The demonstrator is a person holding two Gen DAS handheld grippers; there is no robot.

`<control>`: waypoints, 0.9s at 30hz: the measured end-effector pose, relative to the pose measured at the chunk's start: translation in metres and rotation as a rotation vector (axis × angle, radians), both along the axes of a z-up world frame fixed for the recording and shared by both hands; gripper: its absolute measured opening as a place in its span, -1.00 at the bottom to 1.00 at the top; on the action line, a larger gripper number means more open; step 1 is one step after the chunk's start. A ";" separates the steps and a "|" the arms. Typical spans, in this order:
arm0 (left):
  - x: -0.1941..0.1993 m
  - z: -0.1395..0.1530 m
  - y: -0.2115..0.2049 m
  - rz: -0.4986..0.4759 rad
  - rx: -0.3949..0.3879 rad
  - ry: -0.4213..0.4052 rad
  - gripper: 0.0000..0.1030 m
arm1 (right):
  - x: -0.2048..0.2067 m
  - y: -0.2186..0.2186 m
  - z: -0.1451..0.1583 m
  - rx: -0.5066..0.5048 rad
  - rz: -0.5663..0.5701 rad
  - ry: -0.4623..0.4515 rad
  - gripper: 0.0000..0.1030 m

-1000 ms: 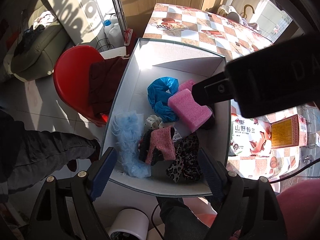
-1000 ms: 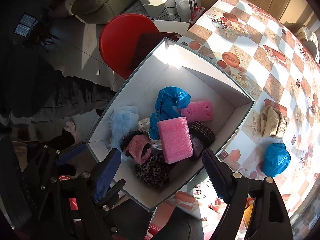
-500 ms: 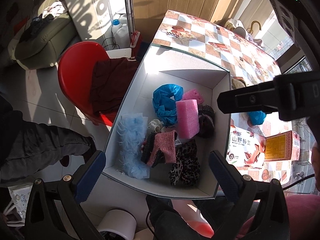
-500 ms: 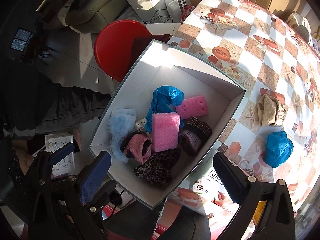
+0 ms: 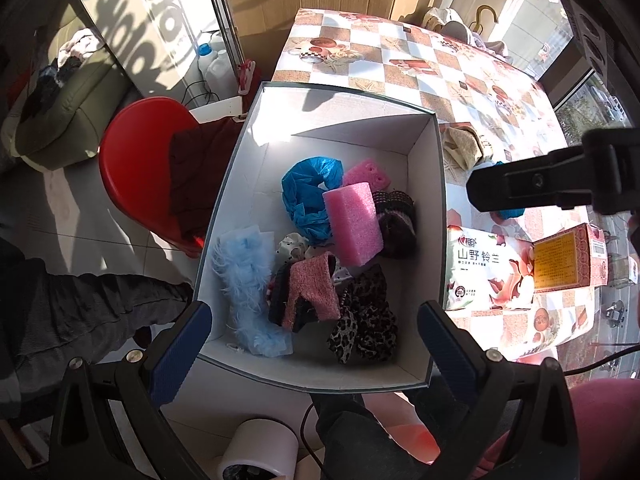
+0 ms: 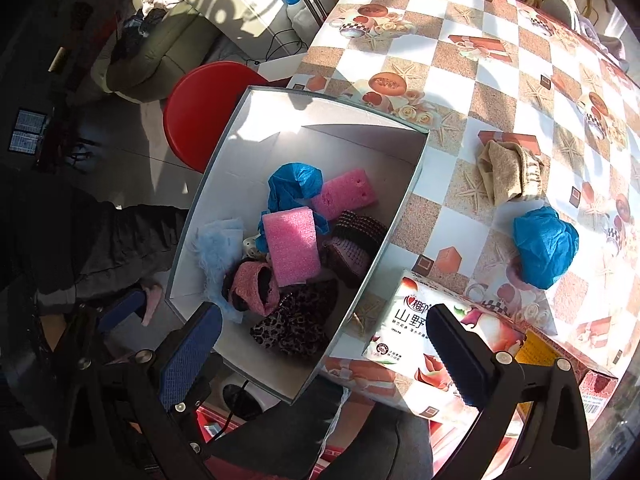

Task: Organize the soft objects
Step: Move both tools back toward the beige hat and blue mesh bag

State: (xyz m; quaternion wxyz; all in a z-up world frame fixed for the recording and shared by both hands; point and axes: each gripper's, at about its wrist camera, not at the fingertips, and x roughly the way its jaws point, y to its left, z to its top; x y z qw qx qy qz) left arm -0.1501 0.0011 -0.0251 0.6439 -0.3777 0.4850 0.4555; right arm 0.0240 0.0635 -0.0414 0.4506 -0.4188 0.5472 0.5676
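A white box (image 5: 352,120) (image 6: 404,204) holds several soft things: a pink foam block (image 5: 352,224) (image 6: 292,248) on top, a smaller pink sponge (image 5: 366,172) (image 6: 346,194), a crumpled blue bag (image 5: 306,192), a light blue fluffy piece (image 5: 246,288) and dark knits. On the checkered table (image 6: 480,80) to the right lie a beige cloth (image 6: 510,170) (image 5: 464,146) and a blue bundle (image 6: 546,246). My left gripper (image 5: 314,346) is open and empty above the box's near edge. My right gripper (image 6: 324,342) is open and empty over the box's right wall.
A tissue pack (image 6: 440,340) (image 5: 490,268) and an orange carton (image 5: 568,256) lie at the table's near edge, right of the box. A red stool (image 5: 140,164) with a dark cloth stands left of the box. A person's legs are below.
The pink foam block left my right gripper's reach and settled in the box. The right gripper drew back to the right, over the table. Both cameras rose a little.
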 end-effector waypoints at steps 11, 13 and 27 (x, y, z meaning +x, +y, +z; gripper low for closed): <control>0.034 0.015 0.023 -0.099 0.018 -0.028 1.00 | 0.087 -0.007 0.050 0.090 -0.222 0.007 1.00; 0.046 0.020 0.030 -0.129 0.030 -0.031 1.00 | 0.112 -0.010 0.061 0.101 -0.270 -0.009 1.00; 0.138 0.009 0.044 -0.293 -0.015 -0.002 1.00 | 0.241 -0.015 0.021 -0.070 -0.246 -0.185 1.00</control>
